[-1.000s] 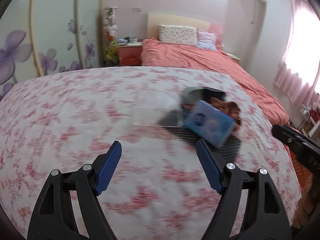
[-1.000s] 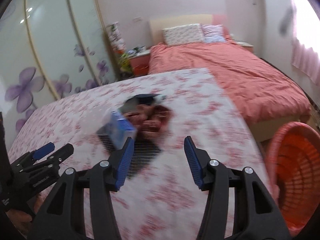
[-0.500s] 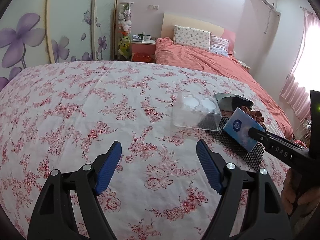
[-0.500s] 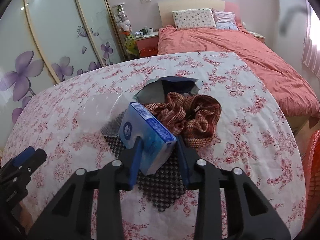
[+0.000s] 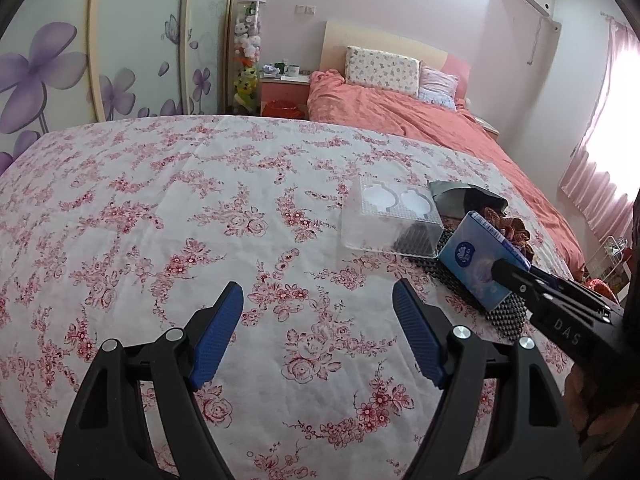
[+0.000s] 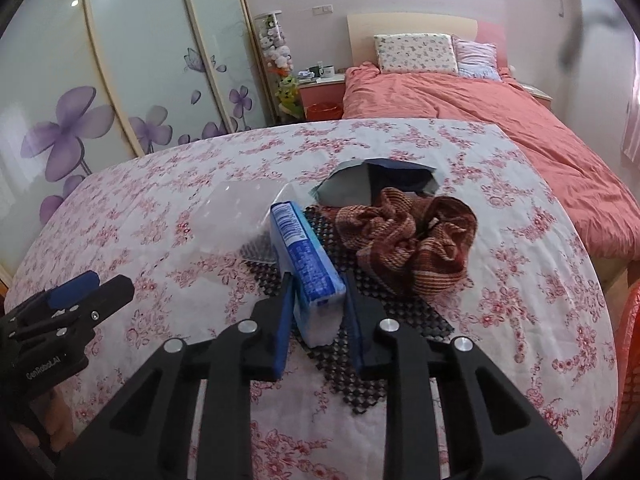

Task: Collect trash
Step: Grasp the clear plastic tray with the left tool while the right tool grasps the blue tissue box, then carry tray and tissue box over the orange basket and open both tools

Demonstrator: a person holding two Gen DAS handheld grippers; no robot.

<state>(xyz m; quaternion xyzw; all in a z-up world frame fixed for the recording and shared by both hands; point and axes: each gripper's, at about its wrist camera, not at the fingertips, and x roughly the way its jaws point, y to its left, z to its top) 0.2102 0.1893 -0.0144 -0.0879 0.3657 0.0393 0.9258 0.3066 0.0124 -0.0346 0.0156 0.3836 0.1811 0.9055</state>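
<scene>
Right gripper (image 6: 318,312) just closing around blue pack (image 6: 306,264), near end between the pads, long axis running away. Pack lying tilted on black mat (image 6: 384,344). Left gripper (image 5: 318,332) open, empty, farther left. Clear box (image 5: 390,220) left of pack, brown cloth (image 6: 412,240) right, orange basket (image 6: 628,340) far right.

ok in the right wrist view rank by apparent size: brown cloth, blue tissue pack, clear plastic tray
1. brown cloth
2. blue tissue pack, though it sits nearest the camera, so its size is inflated
3. clear plastic tray, roughly like the pack; its see-through edges are hard to trace
</scene>
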